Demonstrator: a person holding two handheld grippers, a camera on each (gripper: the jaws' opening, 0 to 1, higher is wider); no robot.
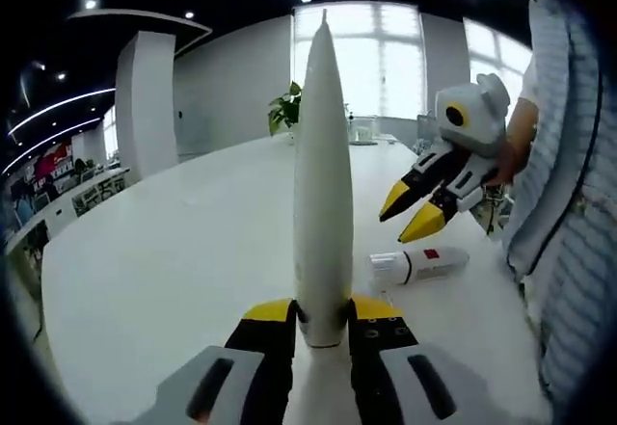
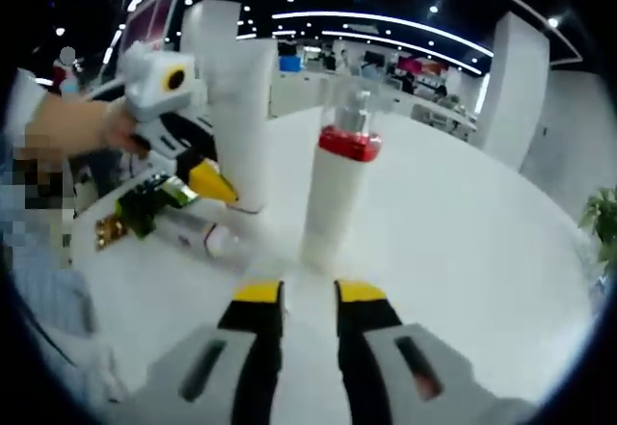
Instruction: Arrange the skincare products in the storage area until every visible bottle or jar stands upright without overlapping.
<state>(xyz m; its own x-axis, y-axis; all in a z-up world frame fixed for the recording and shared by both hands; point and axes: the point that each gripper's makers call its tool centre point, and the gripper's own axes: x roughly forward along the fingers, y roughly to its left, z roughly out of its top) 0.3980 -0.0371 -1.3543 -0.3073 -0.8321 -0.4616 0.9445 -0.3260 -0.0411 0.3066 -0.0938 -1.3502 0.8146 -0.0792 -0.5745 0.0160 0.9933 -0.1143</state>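
Observation:
A tall white tube (image 1: 323,174) stands cap-down on the white table (image 1: 164,261), and my left gripper (image 1: 323,311) is shut on its cap end. From the other side, the same tube (image 2: 241,117) rises above the left gripper (image 2: 224,192). A white pump bottle (image 2: 335,199) with a red collar and clear cap stands upright just beyond my right gripper (image 2: 308,295), which is open with nothing between its jaws. The right gripper (image 1: 413,211) hovers above a small white bottle (image 1: 419,264) with a red label, lying on its side; this bottle (image 2: 207,239) lies near the tube's foot.
A dark green and gold packet (image 2: 145,208) lies near the table edge, behind the lying bottle. A person in a striped shirt (image 1: 569,213) stands at the table's right edge. A potted plant (image 1: 284,109) and a glass item (image 1: 363,129) sit at the far end.

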